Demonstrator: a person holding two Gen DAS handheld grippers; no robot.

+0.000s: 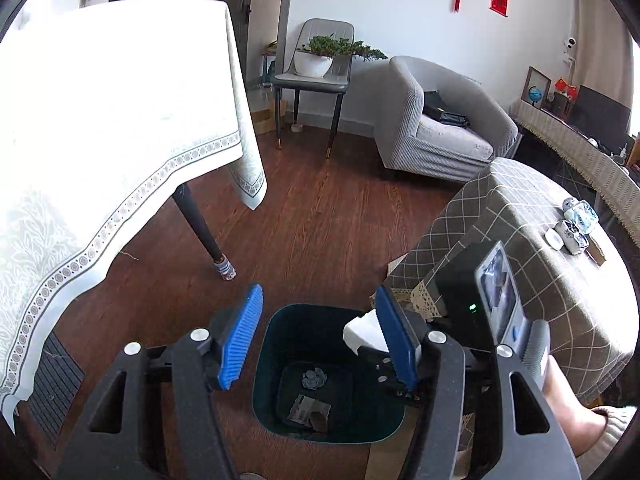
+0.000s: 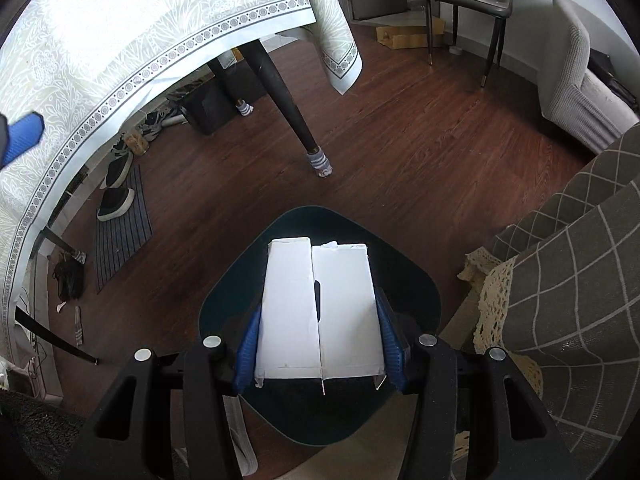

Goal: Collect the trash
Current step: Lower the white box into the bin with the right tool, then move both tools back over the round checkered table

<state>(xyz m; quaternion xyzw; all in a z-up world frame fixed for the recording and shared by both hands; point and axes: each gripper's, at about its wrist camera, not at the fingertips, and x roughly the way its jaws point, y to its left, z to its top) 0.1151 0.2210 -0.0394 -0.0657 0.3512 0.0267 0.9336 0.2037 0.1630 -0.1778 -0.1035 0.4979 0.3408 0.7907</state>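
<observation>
Right gripper: its blue pads pinch a flat white carton by both side edges, holding it level directly above the open mouth of the bin. Left gripper: jaws spread wide, holding nothing, poised beside the carton over the same bin. Bin contents visible from the left wrist view: a crumpled wad and paper scraps on the bottom. The bin stands on the wood floor, between the table with the white cloth and a low table with a checked cloth. Farther off, an armchair stands near the wall.

Step in hand, as judged: disposal of the carton. The next move calls for parting the right pads so the carton falls clear inside the rim.
</observation>
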